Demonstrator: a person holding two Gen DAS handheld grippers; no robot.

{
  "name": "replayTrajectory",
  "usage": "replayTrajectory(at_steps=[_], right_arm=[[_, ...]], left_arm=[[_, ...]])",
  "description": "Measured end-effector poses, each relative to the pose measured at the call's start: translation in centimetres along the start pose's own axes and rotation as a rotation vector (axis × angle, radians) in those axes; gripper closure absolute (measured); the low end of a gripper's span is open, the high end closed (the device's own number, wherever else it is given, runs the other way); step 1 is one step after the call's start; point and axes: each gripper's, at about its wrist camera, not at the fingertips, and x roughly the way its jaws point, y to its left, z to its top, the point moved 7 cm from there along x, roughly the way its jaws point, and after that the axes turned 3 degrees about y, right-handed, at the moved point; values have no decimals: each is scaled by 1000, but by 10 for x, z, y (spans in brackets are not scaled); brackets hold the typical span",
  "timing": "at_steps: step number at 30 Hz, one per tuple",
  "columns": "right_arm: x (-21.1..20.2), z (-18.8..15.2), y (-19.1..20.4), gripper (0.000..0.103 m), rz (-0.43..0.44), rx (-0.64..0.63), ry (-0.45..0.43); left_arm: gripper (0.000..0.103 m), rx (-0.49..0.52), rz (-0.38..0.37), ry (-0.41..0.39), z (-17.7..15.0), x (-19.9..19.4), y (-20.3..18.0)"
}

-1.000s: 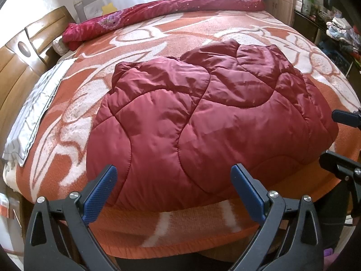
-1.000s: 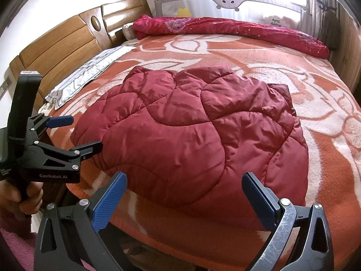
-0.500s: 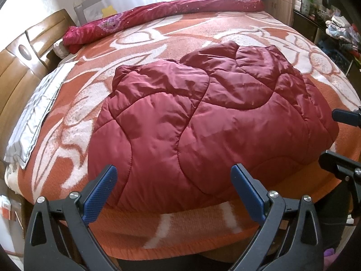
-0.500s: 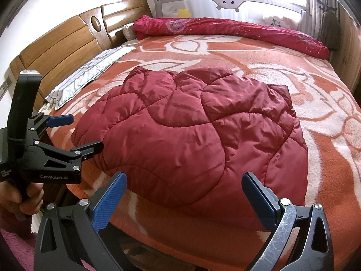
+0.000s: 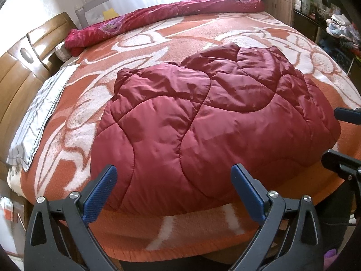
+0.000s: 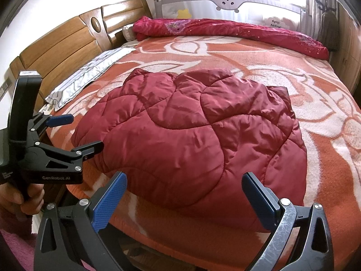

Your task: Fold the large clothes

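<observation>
A dark red quilted padded garment lies folded into a rounded bundle near the front edge of the bed. My left gripper hovers open just in front of its near edge, nothing between the blue pads. My right gripper is also open and empty, off the garment's front edge. The left gripper shows at the left of the right wrist view, held by a hand. The right gripper's fingers poke in at the right edge of the left wrist view.
An orange and white floral blanket covers the bed. A rolled red duvet lies along the far side under a grey bed rail. A grey pillow and wooden headboard are at left. Cluttered shelves stand at right.
Both grippers stay open and nearly still. The left wrist view has drifted slightly, so the garment sits a little lower and closer in it.
</observation>
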Motion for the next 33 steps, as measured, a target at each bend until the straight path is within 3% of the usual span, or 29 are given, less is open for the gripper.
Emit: replayTrajectory(at_steps=[33], right_arm=[[-1,4,2,1,8,-5,-4]], left_arm=[[2,2,-3,2,3,0,-3]])
